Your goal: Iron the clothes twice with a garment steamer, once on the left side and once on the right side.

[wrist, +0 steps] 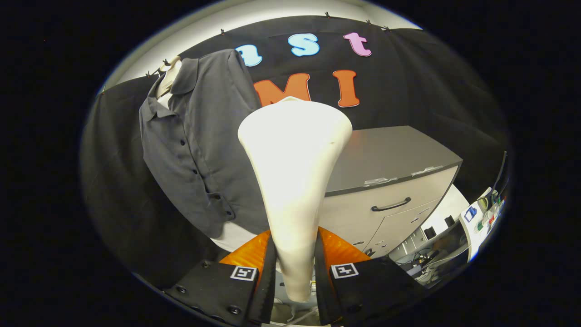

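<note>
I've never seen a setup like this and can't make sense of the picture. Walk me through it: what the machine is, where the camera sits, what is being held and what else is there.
There is no robot arm here. A person carries a hand-held two-finger gripper, and the camera rides on it, looking forward along its fingers, so the round, bent picture is the gripper's own view. The two fingers show at the bottom.

Between them stands the white garment steamer. Both fingers press on its narrow handle, and its wide head points away from the camera.

Beyond the steamer, to its left, a dark grey buttoned shirt hangs on a dress form in front of the black cloth wall. The steamer head is not seen touching it. To the right stands a grey cabinet with a drawer handle. Farther right lie small cluttered things, too small to tell.
</note>
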`<state>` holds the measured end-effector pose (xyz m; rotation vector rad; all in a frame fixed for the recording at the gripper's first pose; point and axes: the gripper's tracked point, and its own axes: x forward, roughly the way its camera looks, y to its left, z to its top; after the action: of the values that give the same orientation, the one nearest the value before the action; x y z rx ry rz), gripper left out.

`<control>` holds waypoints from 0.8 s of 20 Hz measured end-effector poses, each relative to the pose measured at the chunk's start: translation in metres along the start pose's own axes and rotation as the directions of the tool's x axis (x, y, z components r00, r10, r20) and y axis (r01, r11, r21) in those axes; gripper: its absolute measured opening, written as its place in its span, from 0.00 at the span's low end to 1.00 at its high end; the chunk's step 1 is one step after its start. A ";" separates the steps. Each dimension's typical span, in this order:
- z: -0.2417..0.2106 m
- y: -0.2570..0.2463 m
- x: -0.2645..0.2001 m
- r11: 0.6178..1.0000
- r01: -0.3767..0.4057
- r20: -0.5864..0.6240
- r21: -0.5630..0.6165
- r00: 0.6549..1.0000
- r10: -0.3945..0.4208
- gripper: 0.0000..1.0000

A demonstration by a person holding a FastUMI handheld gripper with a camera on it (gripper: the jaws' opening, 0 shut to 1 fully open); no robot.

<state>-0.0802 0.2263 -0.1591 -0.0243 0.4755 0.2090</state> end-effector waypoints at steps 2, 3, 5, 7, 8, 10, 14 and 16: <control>0.016 -0.008 -0.008 1.000 0.011 0.034 0.009 0.999 -0.011 0.46; 0.025 -0.011 -0.012 1.000 0.017 0.051 0.012 0.999 -0.018 0.46; 0.039 -0.016 -0.020 0.999 0.032 0.079 0.015 0.996 -0.034 0.46; 0.049 -0.021 -0.026 0.999 0.047 0.100 0.016 0.994 -0.048 0.46; 0.053 -0.023 -0.028 0.998 0.052 0.110 0.017 0.992 -0.054 0.46; 0.062 -0.025 -0.034 0.998 0.057 0.130 0.022 0.990 -0.059 0.46; 0.079 -0.028 -0.050 0.997 0.065 0.176 0.031 0.982 -0.069 0.46; 0.084 -0.030 -0.057 0.997 0.068 0.195 0.034 0.978 -0.073 0.46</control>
<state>-0.0857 0.1915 -0.0586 0.0060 0.2806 0.1338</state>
